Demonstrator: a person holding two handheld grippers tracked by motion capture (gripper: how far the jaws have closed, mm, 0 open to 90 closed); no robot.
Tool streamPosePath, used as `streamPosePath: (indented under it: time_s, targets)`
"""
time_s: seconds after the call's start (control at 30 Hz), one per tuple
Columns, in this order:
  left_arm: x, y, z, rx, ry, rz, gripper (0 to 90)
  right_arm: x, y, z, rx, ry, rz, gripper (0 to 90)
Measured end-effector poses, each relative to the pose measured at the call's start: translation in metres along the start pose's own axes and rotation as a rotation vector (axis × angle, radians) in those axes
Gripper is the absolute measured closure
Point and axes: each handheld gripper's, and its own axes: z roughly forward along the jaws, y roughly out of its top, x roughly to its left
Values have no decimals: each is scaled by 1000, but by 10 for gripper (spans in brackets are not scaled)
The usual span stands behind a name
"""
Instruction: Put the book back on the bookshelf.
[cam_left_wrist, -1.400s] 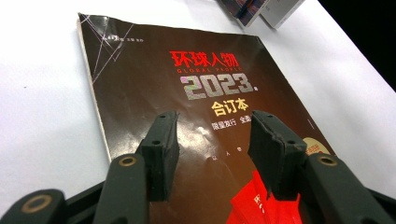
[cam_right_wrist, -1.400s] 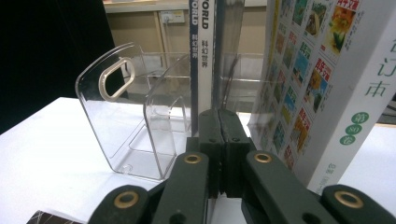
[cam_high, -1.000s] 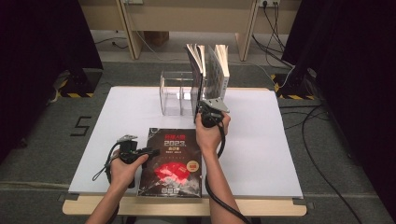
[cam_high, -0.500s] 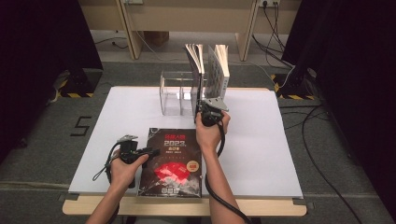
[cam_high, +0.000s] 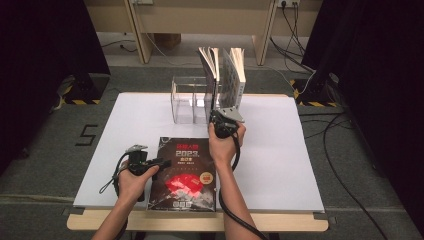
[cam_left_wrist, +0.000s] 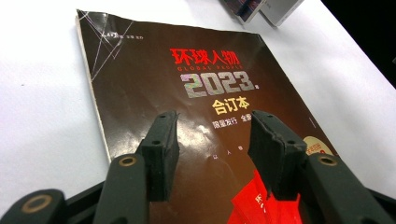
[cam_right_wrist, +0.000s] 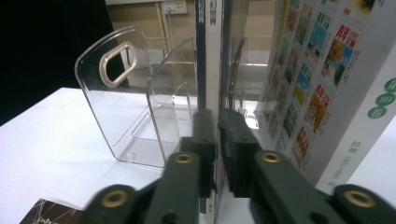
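A dark magazine (cam_high: 184, 175) with "2023" and red art on its cover (cam_left_wrist: 205, 88) lies flat near the table's front edge. My left gripper (cam_high: 159, 162) is open, its jaws spread just above the cover (cam_left_wrist: 212, 140) and nothing between them. At the back stands a clear acrylic file holder (cam_high: 186, 102) with two books upright in it. My right gripper (cam_high: 220, 119) is at the foot of the left book (cam_high: 209, 70). Its jaws are shut (cam_right_wrist: 217, 140) on the lower edge of that white-and-blue-spined book (cam_right_wrist: 208, 56). A second book (cam_right_wrist: 322, 79), its cover showing small pictures, leans to the right.
The white tabletop (cam_high: 280, 150) has bare room on the right and at the far left. The holder's left slots (cam_right_wrist: 126, 102) hold nothing. Cables trail from both grippers toward the front edge. Dark curtains and floor cables surround the table.
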Motion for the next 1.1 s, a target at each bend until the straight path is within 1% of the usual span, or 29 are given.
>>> streamPosePath:
  time_s: [0.13,0.17,0.27,0.37,0.47,0.5,0.63,0.67,0.73,0.97,1.1]
  targets:
    - [-1,0,0,1,-2,2,514,0,0,-1,-4,-13,-8,837]
    - [-1,0,0,1,-1,1,514,0,0,-1,-5,-6,-8,850]
    - [0,0,0,-1,-1,0,514,0,-1,-2,-6,-6,-8,900]
    - [0,0,0,0,-2,-1,514,1,-2,-1,2,10,7,900]
    - [0,0,0,-1,1,1,514,2,-4,0,15,13,14,900]
    - [0,0,0,-3,-1,1,514,2,-4,0,16,10,6,900]
    - [0,0,-1,-4,-2,-1,514,2,-6,3,21,10,9,900]
    - [1,0,-1,-3,-1,0,514,2,-6,4,20,6,4,900]
    - [1,0,-1,-3,-1,0,514,1,-6,5,24,6,14,900]
    - [0,0,0,-1,1,2,514,1,-7,8,23,-3,7,900]
    - [0,0,-1,-1,1,2,514,0,-7,11,36,-7,9,900]
